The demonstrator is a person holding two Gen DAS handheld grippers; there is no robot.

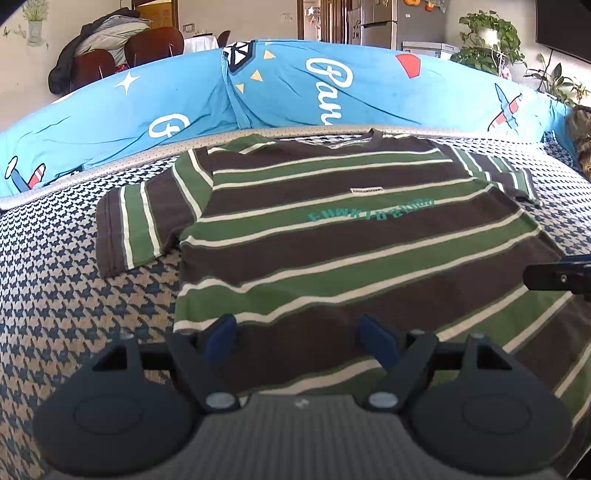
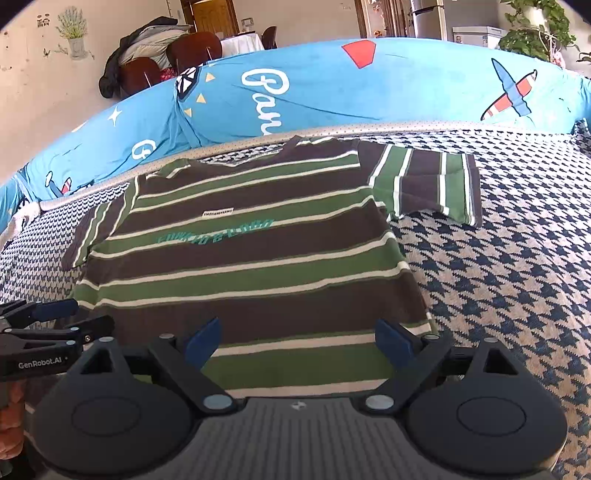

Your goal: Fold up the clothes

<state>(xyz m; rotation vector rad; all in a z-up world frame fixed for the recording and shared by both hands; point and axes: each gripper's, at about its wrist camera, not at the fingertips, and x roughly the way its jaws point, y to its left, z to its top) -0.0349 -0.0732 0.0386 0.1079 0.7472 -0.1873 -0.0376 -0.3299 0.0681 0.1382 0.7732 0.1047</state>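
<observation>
A brown, green and cream striped T-shirt (image 1: 332, 236) lies flat and face up on the houndstooth bed cover (image 1: 74, 295), collar towards the far side, both sleeves spread out. My left gripper (image 1: 297, 332) hovers open over the shirt's lower left part, its blue pads apart with only flat cloth below them. My right gripper (image 2: 295, 339) stands open over the T-shirt (image 2: 251, 266) near its hem at the lower right, nothing pinched. The left gripper (image 2: 55, 317) shows at the left edge of the right wrist view, and the right gripper's finger (image 1: 557, 275) at the right edge of the left view.
A bright blue printed duvet (image 1: 295, 85) is bunched along the far side of the bed. Beyond it stand chairs with a dark coat (image 1: 92, 48), a fridge (image 1: 399, 22) and potted plants (image 1: 491, 37). The houndstooth cover (image 2: 498, 277) spreads bare on both sides of the shirt.
</observation>
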